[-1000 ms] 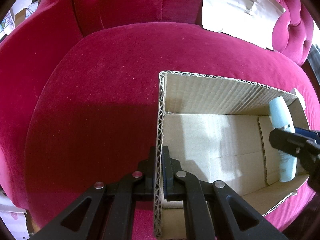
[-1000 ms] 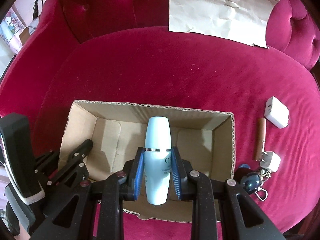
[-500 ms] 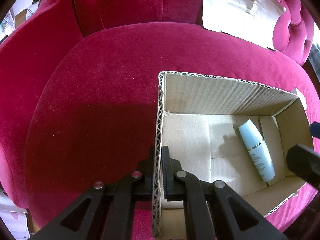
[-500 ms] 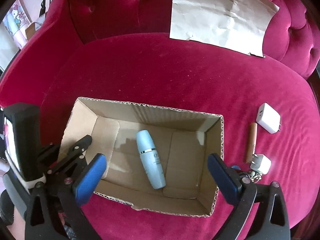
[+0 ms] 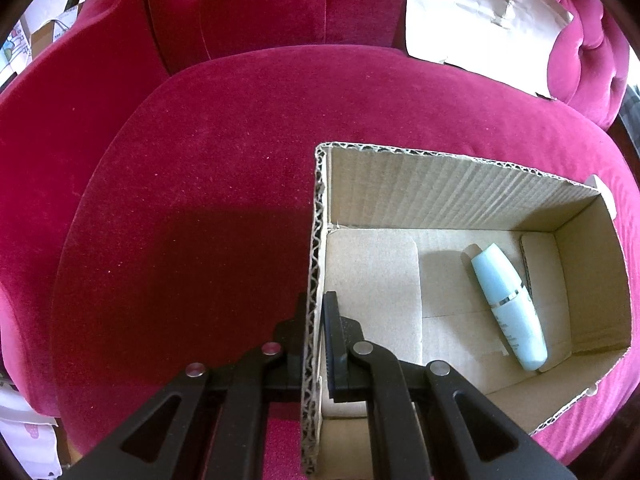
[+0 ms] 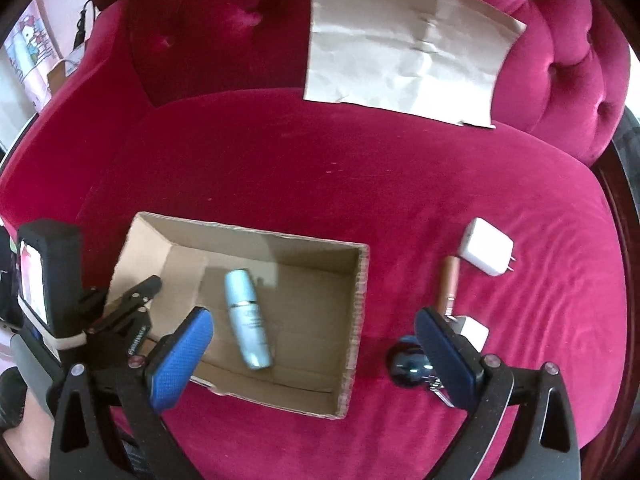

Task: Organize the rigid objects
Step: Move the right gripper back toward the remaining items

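An open cardboard box (image 5: 448, 184) (image 6: 360, 292) sits on a crimson velvet seat. A pale blue bottle (image 5: 508, 304) (image 6: 248, 320) lies on its side on the box floor. My left gripper (image 5: 316, 320) is shut on the box's left wall; it also shows at the box's left end in the right wrist view, left gripper (image 6: 140, 292). My right gripper (image 6: 312, 336) hangs wide open above the box's near right corner, with nothing between its blue pads (image 6: 180, 360).
Right of the box lie a white charger (image 6: 486, 246), a brown tube (image 6: 448, 282), a smaller white plug (image 6: 472, 330) and a dark round key fob (image 6: 408, 364). A sheet of brown paper (image 6: 404, 44) leans on the tufted backrest.
The right gripper opened and let the blue bottle go; the bottle now lies in the box. The right gripper then pulled up and to the right. The left gripper kept still.
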Tool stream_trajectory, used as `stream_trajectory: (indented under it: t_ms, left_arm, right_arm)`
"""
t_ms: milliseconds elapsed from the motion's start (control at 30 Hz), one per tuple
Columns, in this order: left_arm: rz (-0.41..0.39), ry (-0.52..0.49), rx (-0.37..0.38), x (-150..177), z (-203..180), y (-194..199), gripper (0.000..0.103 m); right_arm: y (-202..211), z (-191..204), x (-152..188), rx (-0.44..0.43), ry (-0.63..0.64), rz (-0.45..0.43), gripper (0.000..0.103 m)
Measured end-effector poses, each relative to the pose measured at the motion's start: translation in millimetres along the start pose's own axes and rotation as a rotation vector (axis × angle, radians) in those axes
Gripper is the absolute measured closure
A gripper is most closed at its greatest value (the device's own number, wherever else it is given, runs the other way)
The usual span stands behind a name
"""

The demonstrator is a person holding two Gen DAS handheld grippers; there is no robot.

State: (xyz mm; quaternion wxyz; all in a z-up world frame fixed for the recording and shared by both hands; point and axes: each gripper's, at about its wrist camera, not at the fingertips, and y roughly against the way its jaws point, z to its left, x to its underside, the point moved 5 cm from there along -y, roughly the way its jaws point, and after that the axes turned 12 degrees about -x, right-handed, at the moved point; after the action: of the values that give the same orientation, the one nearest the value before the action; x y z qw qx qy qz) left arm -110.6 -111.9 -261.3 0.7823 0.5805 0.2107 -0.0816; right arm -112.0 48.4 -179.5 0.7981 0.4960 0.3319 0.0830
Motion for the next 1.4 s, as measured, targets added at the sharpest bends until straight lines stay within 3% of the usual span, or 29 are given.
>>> stream_trajectory:
  t_ms: [667, 1400]
  left_arm:
    - [0.002, -0.002, -0.001, 1.5, 0.1, 1.3, 0.098]
    - [0.002, 0.002, -0.003, 2.2, -0.9, 2.4, 0.098]
  right_arm:
    - [28.3, -103.9, 7.3, 0.088, -0.097, -0.023, 0.0]
    - [-16.4, -153.6, 28.3, 0.053, -0.255, 0.053, 0.0]
